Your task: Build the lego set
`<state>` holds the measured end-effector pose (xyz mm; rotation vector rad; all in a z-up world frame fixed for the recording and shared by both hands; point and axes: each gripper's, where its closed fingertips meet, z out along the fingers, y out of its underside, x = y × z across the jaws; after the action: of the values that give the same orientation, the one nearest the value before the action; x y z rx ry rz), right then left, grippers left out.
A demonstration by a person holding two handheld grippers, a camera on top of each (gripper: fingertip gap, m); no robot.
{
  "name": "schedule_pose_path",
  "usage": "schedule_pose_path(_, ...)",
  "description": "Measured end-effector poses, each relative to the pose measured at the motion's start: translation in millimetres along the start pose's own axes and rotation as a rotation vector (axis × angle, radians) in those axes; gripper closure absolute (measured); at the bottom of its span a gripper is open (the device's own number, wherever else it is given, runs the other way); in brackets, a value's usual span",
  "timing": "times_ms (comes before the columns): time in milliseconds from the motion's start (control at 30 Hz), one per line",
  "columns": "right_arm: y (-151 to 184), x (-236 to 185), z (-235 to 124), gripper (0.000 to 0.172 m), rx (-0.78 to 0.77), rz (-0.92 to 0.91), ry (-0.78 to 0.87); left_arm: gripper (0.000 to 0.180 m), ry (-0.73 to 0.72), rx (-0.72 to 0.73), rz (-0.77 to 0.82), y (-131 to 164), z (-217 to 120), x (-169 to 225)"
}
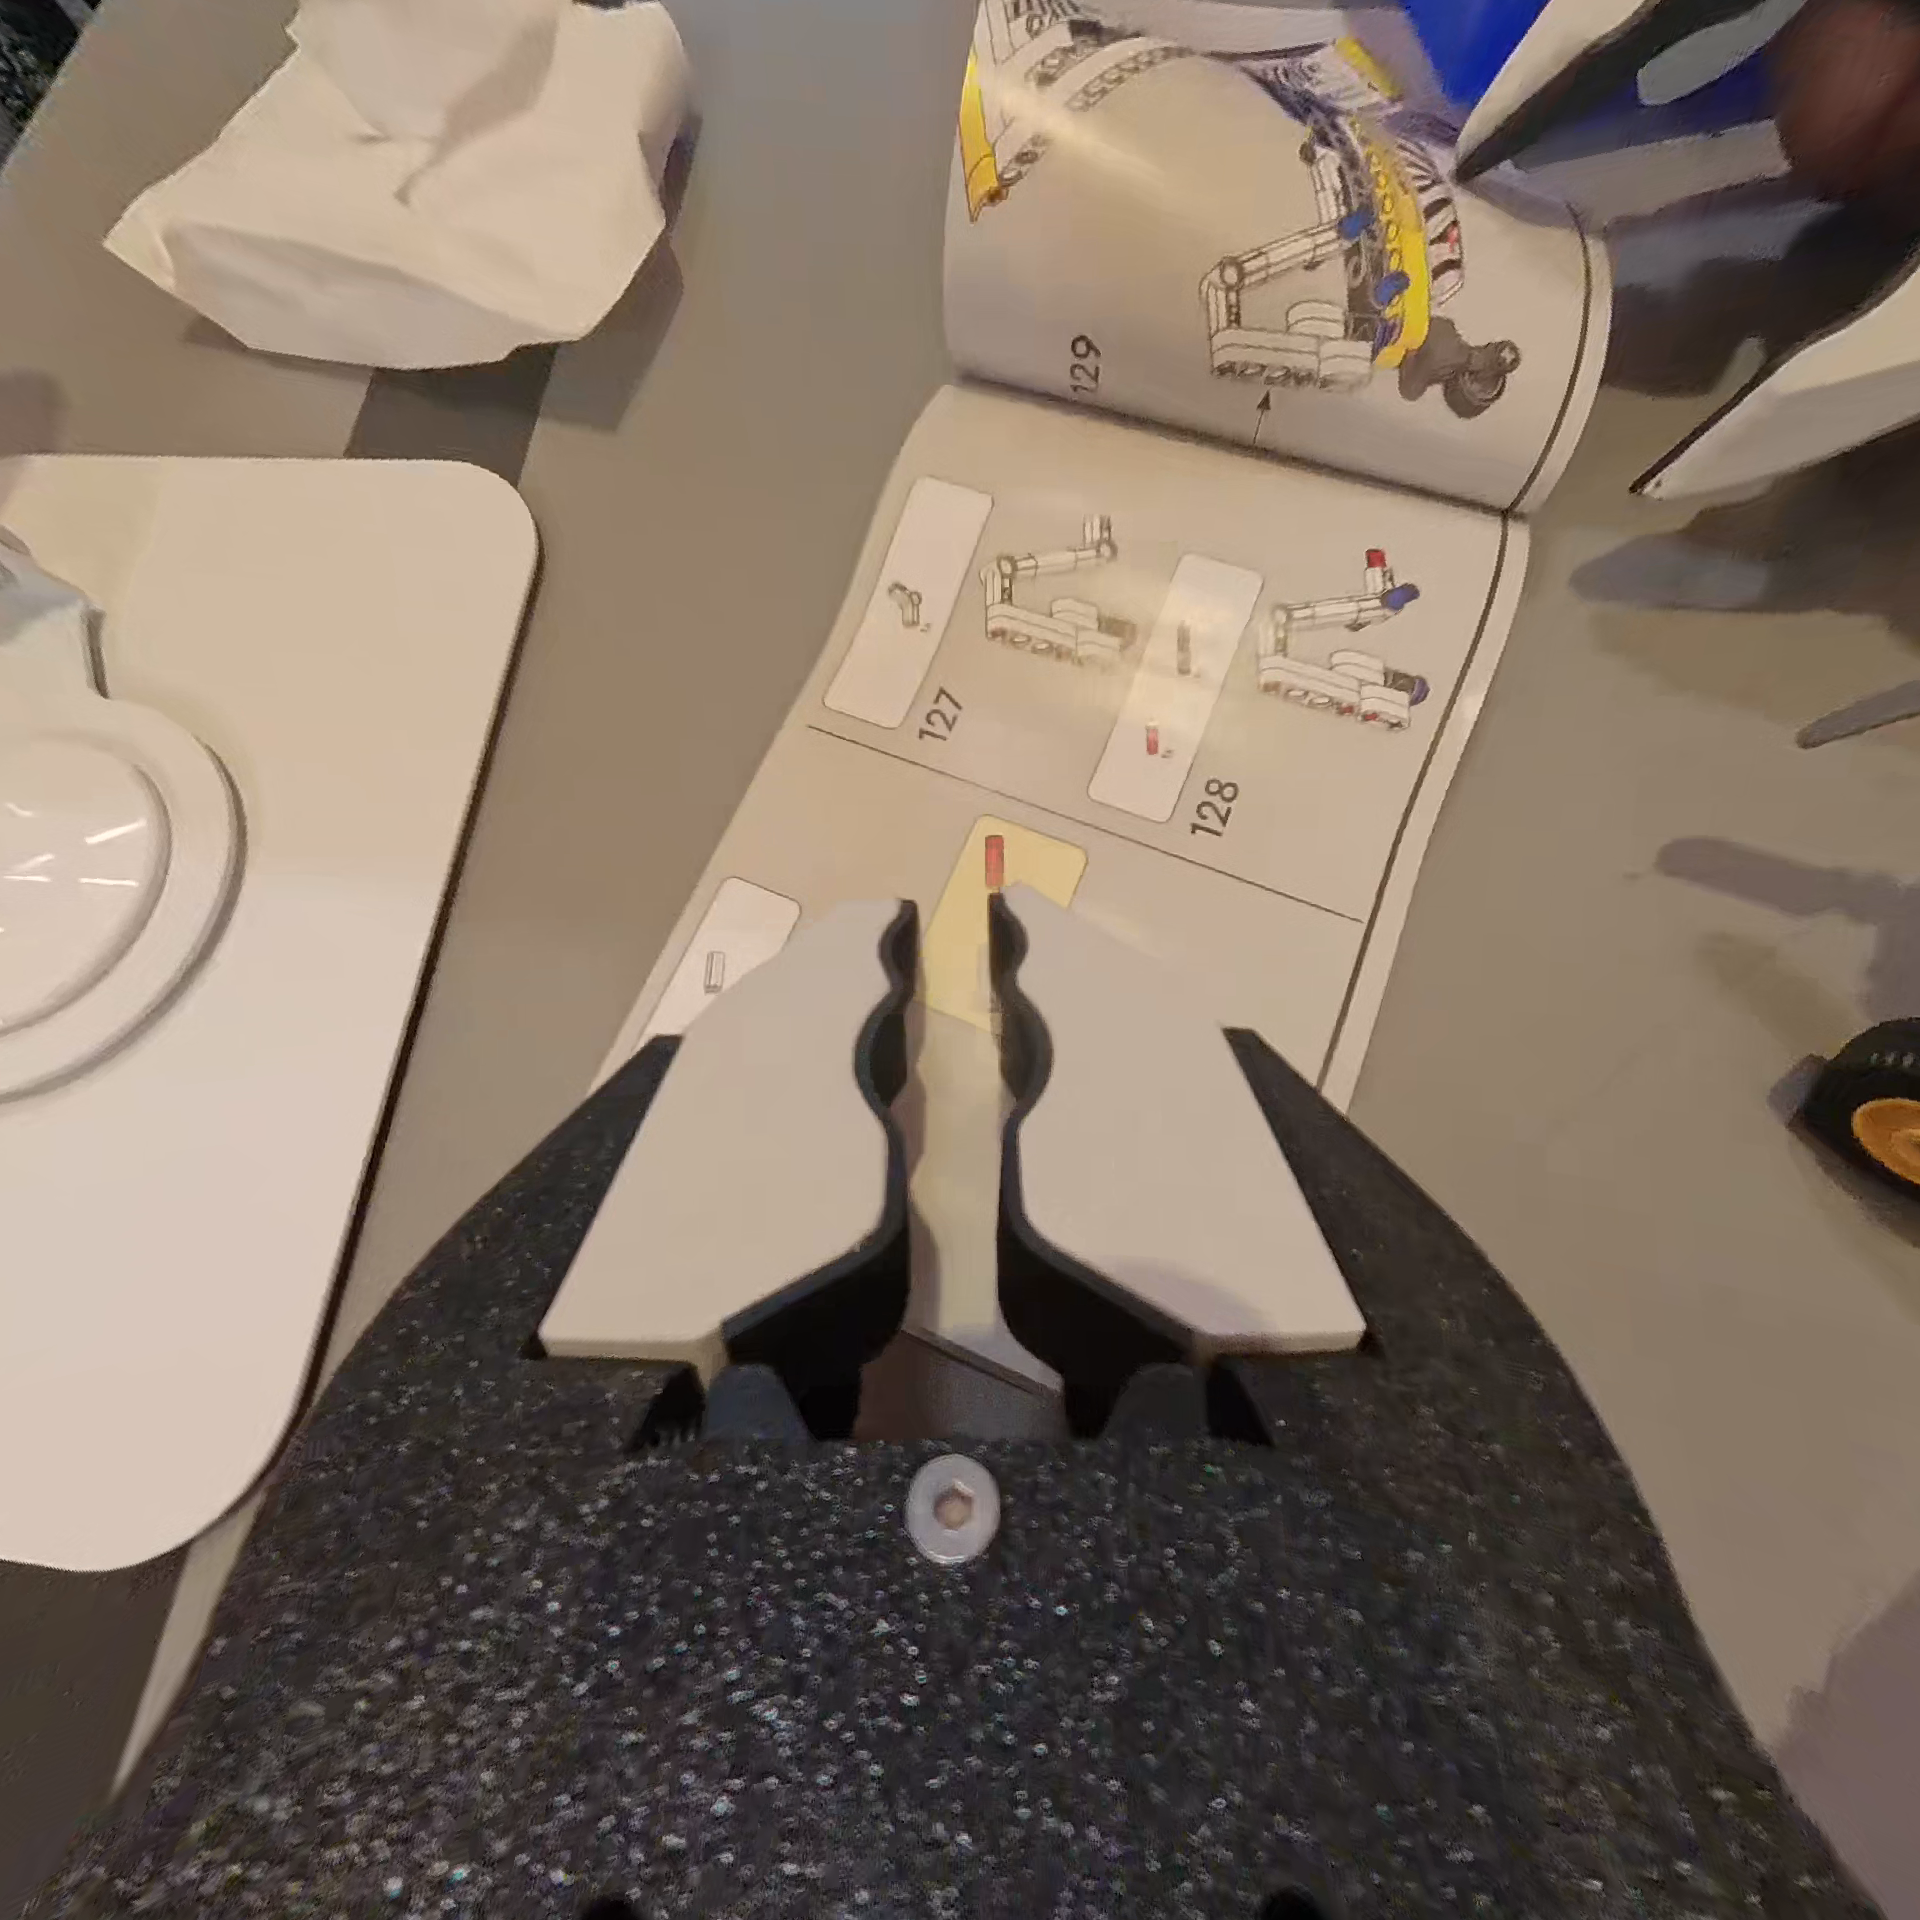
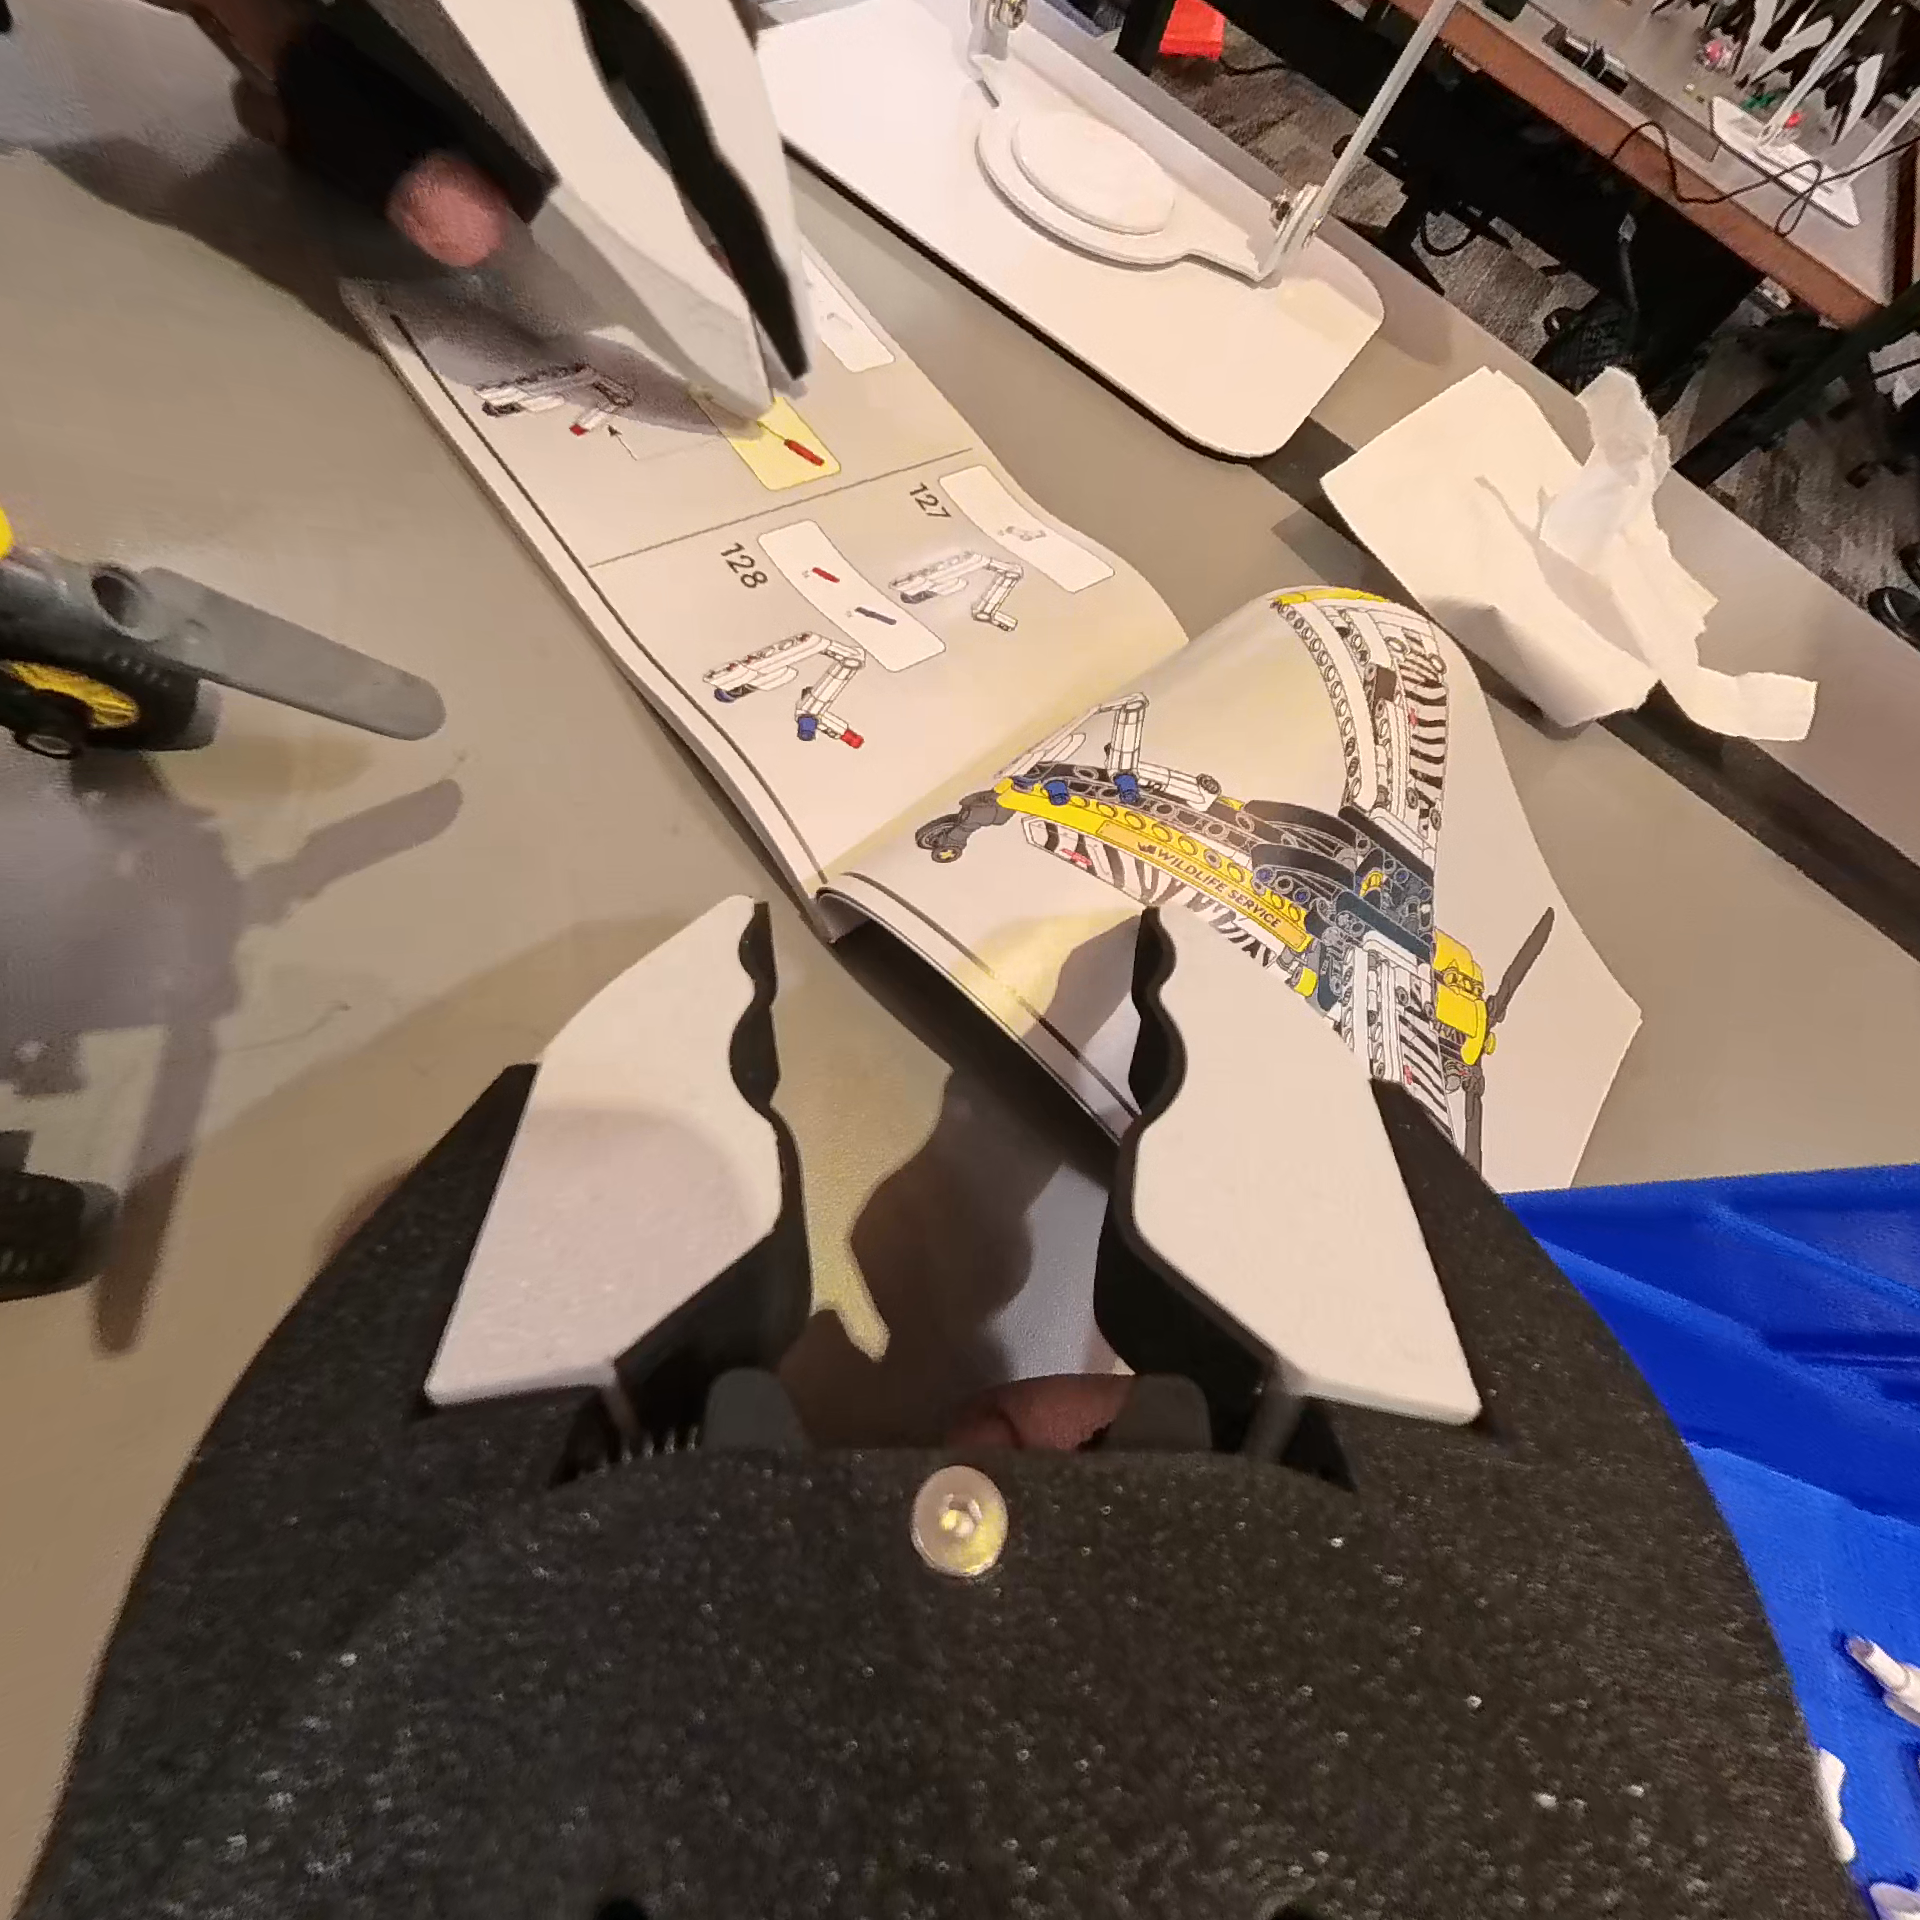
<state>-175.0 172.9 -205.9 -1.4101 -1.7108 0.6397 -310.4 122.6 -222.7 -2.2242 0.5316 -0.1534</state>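
Note:
An open instruction booklet [image 1: 1226, 935] lies on the grey table [image 1: 665, 582]. My left gripper [image 1: 954, 909] hovers low over its near page, above a yellow box with a printed red part. Its jaws stand a narrow slit apart, and only the page shows between them. In the right wrist view the left gripper [image 2: 769, 393] has its tips down at that yellow box [image 2: 784, 447]. My right gripper [image 2: 951, 920] is wide open and holds nothing. It sits just above the curled-up page [image 2: 1195, 831] with the aeroplane drawing. One of its white fingers [image 1: 1787, 405] shows in the left wrist view.
A crumpled white tissue [image 1: 395, 187] lies beyond the booklet. A white base plate with a round stand [image 1: 312, 727] lies left of it. A black wheel with a yellow hub [image 1: 1870, 1117] and a grey blade of a model [image 2: 270, 665] lie on the other side. A blue bin [image 2: 1766, 1403] is at lower right. The left gripper's tips are roughly 15 cm from the right gripper's. From the left gripper's tips to the crumpled white tissue [image 1: 395, 187] is close to 20 cm. It is also in sight in the right wrist view [image 2: 1484, 488].

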Motion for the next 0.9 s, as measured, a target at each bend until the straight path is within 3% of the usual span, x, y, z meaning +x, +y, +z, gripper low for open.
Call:
schedule_pose_path(267,-1.8,2.0,3.3,0.104,-0.008,0.023,0.005,0.176,-0.063,-0.028,-0.056,14.7,-14.5,-0.8)
schedule_pose_path(633,-33.6,-5.4,22.5,0.1,0.026,0.008,-0.044,0.176,-0.3,-0.025,-0.201,60.1,-70.8,-10.8)
schedule_pose_path(900,-56.2,-13.0,20.3,0.096,0.092,0.152,-0.25,0.152,-0.277,0.022,-0.188,53.8,-73.7,-4.7)
